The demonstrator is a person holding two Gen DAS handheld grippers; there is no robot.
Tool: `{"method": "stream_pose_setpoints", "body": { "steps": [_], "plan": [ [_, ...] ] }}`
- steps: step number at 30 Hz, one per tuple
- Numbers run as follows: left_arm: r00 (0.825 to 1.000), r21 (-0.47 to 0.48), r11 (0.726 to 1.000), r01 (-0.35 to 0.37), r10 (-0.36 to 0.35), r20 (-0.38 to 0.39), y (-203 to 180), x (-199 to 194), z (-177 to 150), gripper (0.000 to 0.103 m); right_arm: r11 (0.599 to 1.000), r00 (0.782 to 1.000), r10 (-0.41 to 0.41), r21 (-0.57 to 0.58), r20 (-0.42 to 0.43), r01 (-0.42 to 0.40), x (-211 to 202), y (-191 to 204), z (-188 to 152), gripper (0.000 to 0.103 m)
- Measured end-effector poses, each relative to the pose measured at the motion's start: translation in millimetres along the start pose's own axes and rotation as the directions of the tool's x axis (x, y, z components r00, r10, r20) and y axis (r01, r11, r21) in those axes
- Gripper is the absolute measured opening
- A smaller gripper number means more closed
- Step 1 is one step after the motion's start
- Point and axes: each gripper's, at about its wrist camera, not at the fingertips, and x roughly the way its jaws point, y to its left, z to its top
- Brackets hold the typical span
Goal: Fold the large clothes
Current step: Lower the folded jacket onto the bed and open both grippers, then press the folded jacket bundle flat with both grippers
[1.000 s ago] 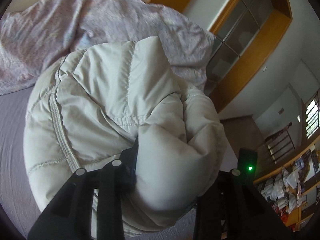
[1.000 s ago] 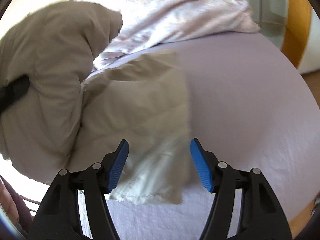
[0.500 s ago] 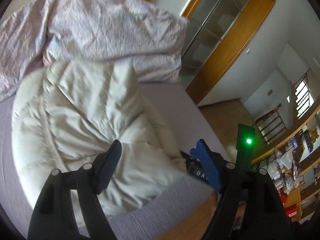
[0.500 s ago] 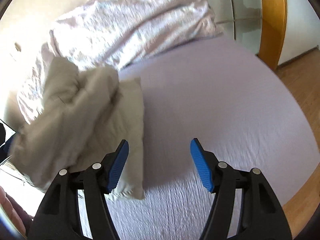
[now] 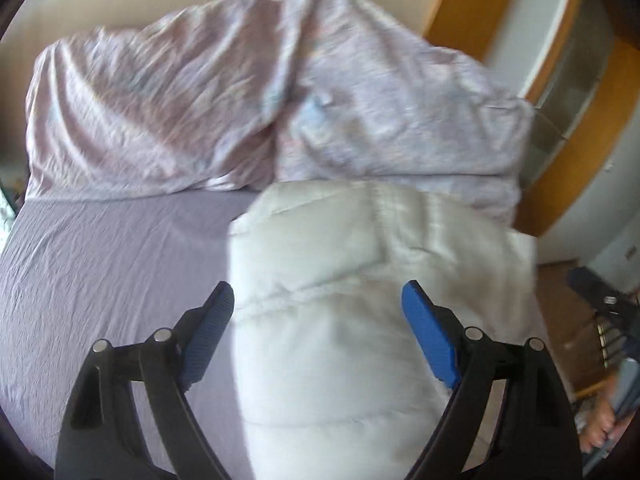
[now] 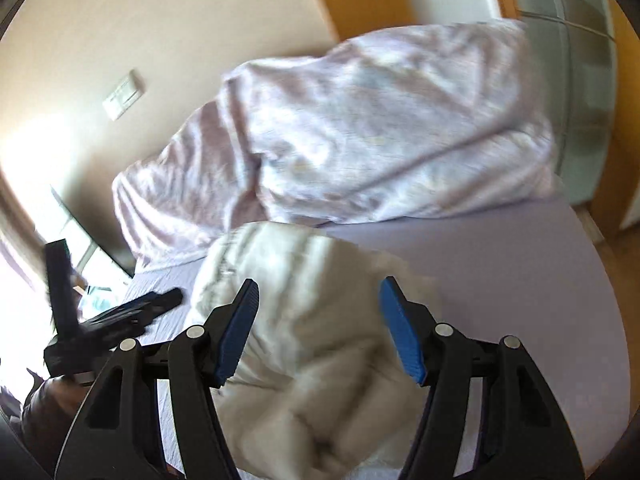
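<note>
A puffy off-white quilted jacket lies folded in a bundle on the lilac bed sheet. My left gripper is open and empty, its blue pads spread just above the jacket's near end. In the right wrist view the same jacket lies below my right gripper, which is open and empty, close over it. The left gripper shows there as a black shape at the jacket's left side.
A crumpled pale pink duvet is heaped along the head of the bed against the wall, also seen in the right wrist view. A wooden wardrobe frame stands to the right. The wooden floor lies past the bed's right edge.
My left gripper let go of the jacket and opened, then pulled back. The jacket dropped onto the bed. My right gripper stayed open and swung over the jacket.
</note>
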Motion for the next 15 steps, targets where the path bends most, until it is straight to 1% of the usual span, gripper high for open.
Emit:
{"method": "stream_pose_setpoints", "body": {
  "steps": [3,5,9,12,15],
  "plan": [
    [1.000,-0.002,1.000,-0.014,0.014,-0.020,9,13,0,0.086,0.999,1.000,0.012,-0.050,-0.028,-0.013,13,25,4,0.064],
    [0.999,0.008,1.000,-0.008,0.009,-0.032,7,22,-1,0.086,0.998,0.999,0.015,-0.066,-0.048,-0.018,26,35,6,0.063],
    [0.997,0.022,1.000,0.021,-0.019,-0.070,-1,38,-7,0.085,0.998,0.997,0.005,-0.057,-0.076,-0.009,42,37,7,0.059],
    [0.993,-0.001,0.998,0.060,-0.060,-0.097,-4,47,-14,0.084,0.999,0.996,-0.008,-0.044,-0.086,0.004,48,33,5,0.057],
    [0.994,0.019,0.999,0.047,-0.045,-0.098,-14,56,-17,0.084,0.999,0.996,-0.024,-0.033,-0.089,0.021,53,28,6,0.057]
  ]
}}
